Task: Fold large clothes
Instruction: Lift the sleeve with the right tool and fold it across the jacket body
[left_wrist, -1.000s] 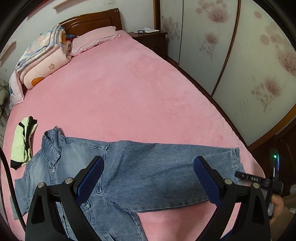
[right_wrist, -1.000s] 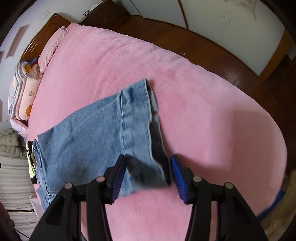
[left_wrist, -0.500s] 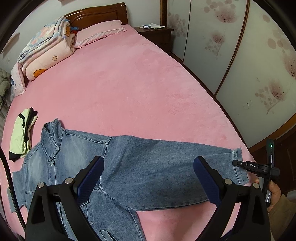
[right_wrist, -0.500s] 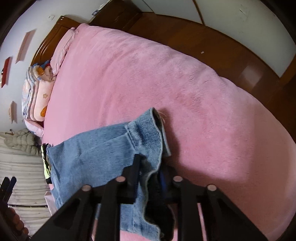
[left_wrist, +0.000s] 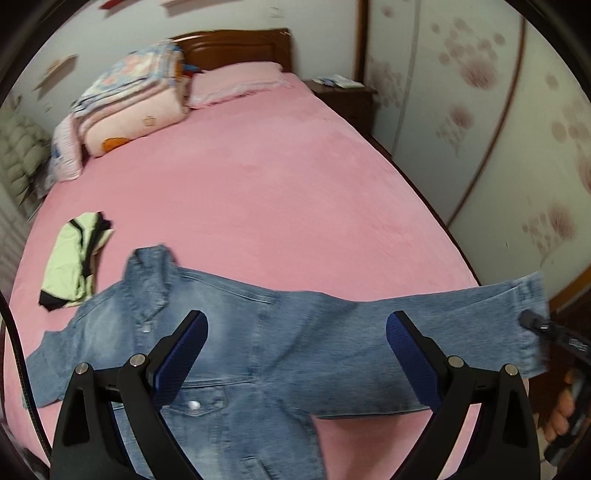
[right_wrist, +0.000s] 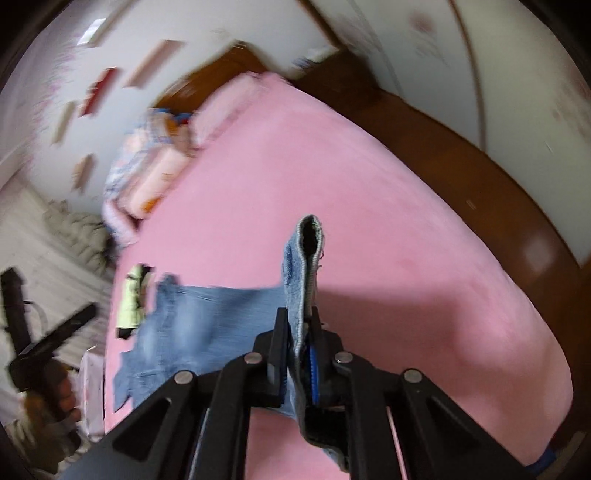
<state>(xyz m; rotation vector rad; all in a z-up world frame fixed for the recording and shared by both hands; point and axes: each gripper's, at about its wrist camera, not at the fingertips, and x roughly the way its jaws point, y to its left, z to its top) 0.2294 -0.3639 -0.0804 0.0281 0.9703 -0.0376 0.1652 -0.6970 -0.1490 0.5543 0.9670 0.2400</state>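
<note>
One sleeve cuff (right_wrist: 303, 266) clamped in right gripper (right_wrist: 300, 354), lifted off pink bed (left_wrist: 280, 192). Denim jacket (left_wrist: 221, 354) body spread leftward; sleeve axis runs left-right. Left gripper (left_wrist: 295, 347) held wide open, empty, above jacket chest.

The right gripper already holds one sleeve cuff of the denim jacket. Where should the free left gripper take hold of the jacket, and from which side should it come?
Probably the other sleeve, which lies flat at the bed's near-left edge. The open left gripper hangs over the denim jacket's chest; move it leftward and come down from above, pinching the sleeve end, mirroring the right gripper's hold on the lifted cuff.
</note>
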